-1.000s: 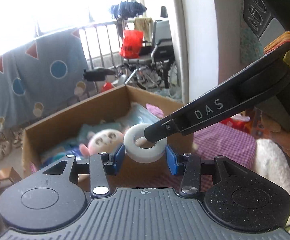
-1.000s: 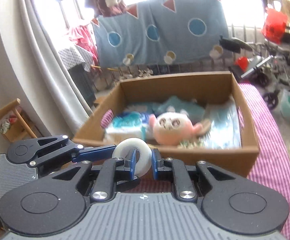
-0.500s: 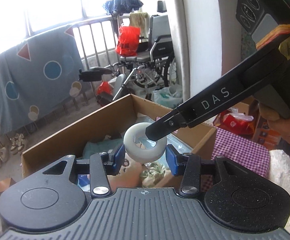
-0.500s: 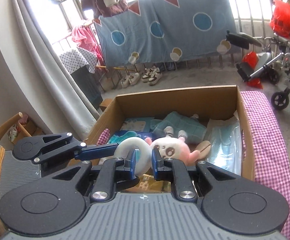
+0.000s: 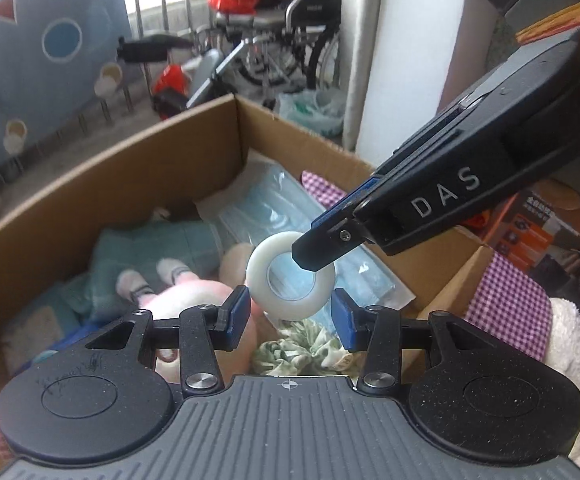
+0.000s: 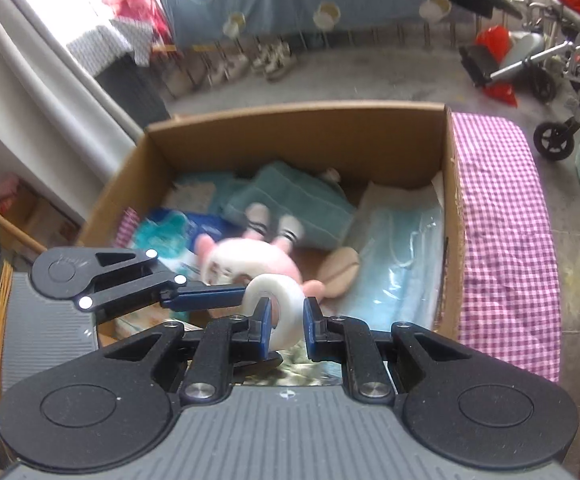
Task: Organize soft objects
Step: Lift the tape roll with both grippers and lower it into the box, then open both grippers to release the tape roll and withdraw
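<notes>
A white tape roll (image 5: 290,278) is pinched by the right gripper (image 6: 286,322) above the cardboard box (image 6: 290,136), seemingly for dropping in; the left gripper (image 5: 290,314) is spread around it, apparently untouching

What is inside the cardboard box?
The box holds a pink plush, teal towel, masks and blue packets. Whatever lies underneath is hidden.

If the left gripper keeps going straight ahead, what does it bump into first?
Probably the white ring, sitting right between the left gripper's open fingers and pinched by the right gripper. Beyond it lie the packaged blue masks in the cardboard box, though depth is unclear.
</notes>
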Motion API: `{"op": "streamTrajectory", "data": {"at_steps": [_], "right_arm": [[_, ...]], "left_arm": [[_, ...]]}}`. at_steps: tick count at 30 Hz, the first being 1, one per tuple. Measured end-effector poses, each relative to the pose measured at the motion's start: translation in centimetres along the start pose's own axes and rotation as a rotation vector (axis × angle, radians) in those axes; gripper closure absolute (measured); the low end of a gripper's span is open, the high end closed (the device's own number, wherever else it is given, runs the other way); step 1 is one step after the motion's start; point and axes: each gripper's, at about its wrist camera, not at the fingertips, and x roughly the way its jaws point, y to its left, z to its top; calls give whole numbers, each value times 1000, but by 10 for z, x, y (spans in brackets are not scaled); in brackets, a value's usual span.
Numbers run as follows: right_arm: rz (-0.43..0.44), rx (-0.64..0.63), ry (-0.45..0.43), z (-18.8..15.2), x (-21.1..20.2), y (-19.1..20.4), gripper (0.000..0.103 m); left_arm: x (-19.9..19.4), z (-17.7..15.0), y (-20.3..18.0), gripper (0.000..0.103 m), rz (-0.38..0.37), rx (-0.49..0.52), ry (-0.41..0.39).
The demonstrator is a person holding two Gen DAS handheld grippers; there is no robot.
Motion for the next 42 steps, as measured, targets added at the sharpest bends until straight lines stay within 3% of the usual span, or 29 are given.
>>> {"op": "streamTrajectory", "data": {"at_steps": [8, 18, 24, 29, 30, 32, 34, 38, 39, 42], "right_arm": [[-64, -64, 129, 13, 39, -15, 85], [-147, -159, 235, 23, 68, -17, 85], [-135, -132, 181, 27, 55, -19, 84], [-87, -73, 7, 22, -4, -11, 83], [-66, -56, -38, 18, -20, -8, 80], [-34, -19, -137, 6, -51, -4, 63], [-2, -3, -241, -9, -80, 4, 30], [28, 14, -399, -47, -119, 23, 16], [42, 26, -435, -55, -125, 26, 3], [58, 56, -504, -79, -130, 39, 0]], "left_arm": [[41, 2, 14, 59, -68, -70, 133], [66, 13, 18, 55, -109, -94, 235], [61, 13, 21, 41, -92, -96, 204], [24, 11, 24, 22, -61, -91, 106], [12, 10, 25, 15, -52, -97, 78], [-15, 8, 29, 2, -36, -121, 28], [-44, 3, 33, 0, -15, -159, -31], [-99, -12, 37, 0, 99, -219, -142], [-109, -16, 38, 0, 136, -237, -153], [-129, -31, 37, 0, 247, -314, -159]]}}
